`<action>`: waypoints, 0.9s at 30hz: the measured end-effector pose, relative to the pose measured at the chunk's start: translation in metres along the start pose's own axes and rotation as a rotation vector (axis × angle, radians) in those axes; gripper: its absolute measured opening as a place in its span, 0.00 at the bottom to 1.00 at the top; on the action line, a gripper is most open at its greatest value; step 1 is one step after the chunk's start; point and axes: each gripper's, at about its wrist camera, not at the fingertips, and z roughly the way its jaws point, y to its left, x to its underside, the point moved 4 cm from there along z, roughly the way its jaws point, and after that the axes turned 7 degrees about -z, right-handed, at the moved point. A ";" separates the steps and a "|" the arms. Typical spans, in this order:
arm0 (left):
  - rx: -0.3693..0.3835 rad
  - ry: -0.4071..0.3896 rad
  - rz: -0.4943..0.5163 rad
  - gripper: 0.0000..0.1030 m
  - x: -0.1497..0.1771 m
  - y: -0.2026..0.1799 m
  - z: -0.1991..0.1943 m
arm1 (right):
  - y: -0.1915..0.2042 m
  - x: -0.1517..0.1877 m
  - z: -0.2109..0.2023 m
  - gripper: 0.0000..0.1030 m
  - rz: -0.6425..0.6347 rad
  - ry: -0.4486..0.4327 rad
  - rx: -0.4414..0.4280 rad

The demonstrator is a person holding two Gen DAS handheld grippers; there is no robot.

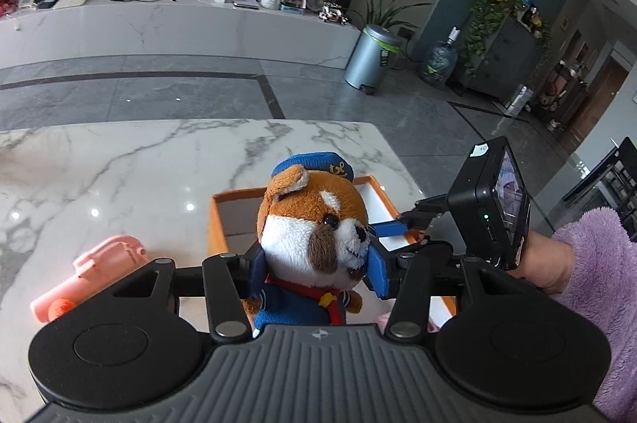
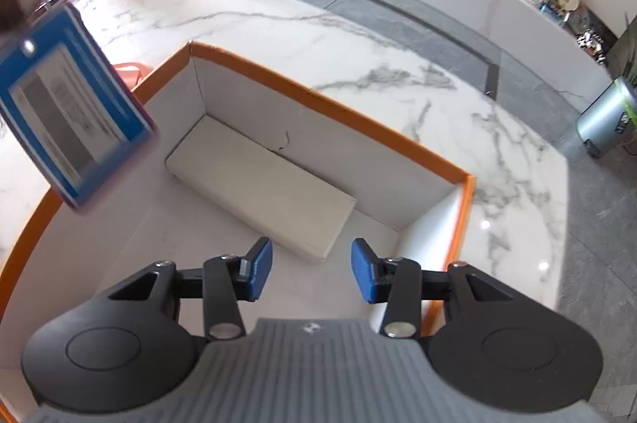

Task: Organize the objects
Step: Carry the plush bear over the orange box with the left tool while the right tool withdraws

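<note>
White marble with grey veining forms the tabletop (image 1: pixel 119 160); grey floor tiles and a long marble ledge lie beyond it. All positions below refer to the orange-rimmed box (image 2: pixel 358 120), which sits on this tabletop.

Contents of the box: the interior is white. One flat white rectangular pad (image 2: pixel 262 196) lies on its floor against the far wall. No other item shows in the part of the interior that is visible.

Left gripper (image 1: pixel 314 264): its blue pads press on both sides of a plush dog (image 1: pixel 314 220), at the level of the head and neck. The toy hangs clear above the near part of the box. It wears a blue sailor cap (image 1: pixel 314 164) with a gold anchor emblem, a blue jacket and a red neckerchief. A blue-framed tag (image 2: pixel 71 120) hangs from the toy, seen from the right wrist camera over the left rim of the box; its printed lines are too blurred to read.

Right gripper (image 2: pixel 311 271): it hovers over the near interior of the box. Its jaws stand partly apart with nothing between them.

Outside the box, to its left, a pink plastic toy (image 1: pixel 99 271) with an orange tip lies on the tabletop. A hand in a purple fleece sleeve (image 1: pixel 597 264) shows to the right of the box. A silver pedal bin (image 1: pixel 370 57) stands on the floor beyond; its green label is not legible.
</note>
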 end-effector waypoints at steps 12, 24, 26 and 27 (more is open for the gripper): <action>-0.225 0.207 0.045 0.56 0.027 -0.017 0.113 | -0.015 0.043 -0.051 0.34 -0.045 -0.079 0.043; -0.369 0.317 0.074 0.60 0.054 -0.014 0.145 | -0.007 0.054 -0.041 0.34 -0.052 -0.111 -0.049; -0.386 0.356 0.088 0.62 0.057 -0.012 0.150 | -0.006 0.054 -0.041 0.34 -0.052 -0.114 -0.054; -0.399 0.365 0.111 0.62 0.058 -0.011 0.152 | -0.005 0.054 -0.042 0.34 -0.050 -0.115 -0.058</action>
